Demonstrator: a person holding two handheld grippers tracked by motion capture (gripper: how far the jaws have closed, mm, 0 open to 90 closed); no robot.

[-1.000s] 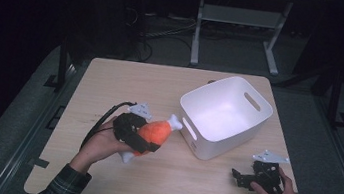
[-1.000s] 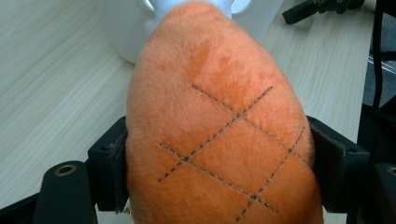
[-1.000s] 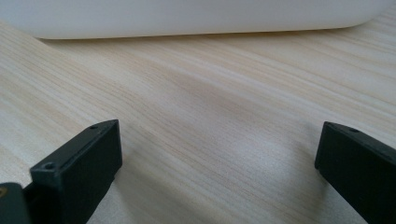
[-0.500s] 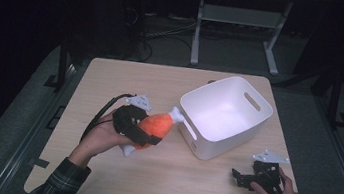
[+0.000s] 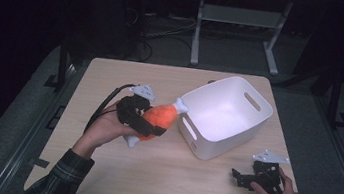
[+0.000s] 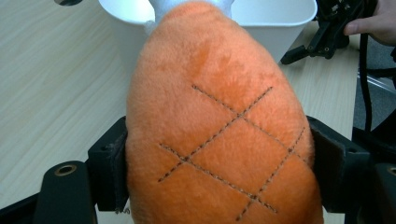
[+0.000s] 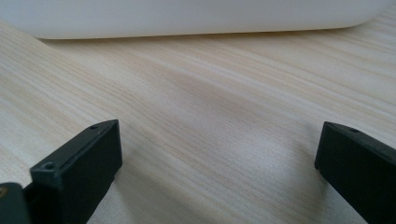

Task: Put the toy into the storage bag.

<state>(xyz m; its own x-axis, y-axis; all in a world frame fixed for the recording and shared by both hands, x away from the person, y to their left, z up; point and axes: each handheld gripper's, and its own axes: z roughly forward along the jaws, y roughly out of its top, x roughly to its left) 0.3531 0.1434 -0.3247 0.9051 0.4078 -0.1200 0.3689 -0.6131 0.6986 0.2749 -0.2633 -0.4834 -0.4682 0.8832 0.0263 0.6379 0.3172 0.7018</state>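
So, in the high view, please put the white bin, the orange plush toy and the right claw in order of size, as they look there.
1. White bin, clearly largest.
2. Orange plush toy, held in the left claw.
3. Right claw, somewhat smaller than the toy; it is nearer the camera, so this last ranking is less certain.

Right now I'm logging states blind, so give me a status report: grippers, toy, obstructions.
Left gripper shut on plush drumstick, held beside white bin. Right gripper open, resting on table. Nothing between toy and bin.
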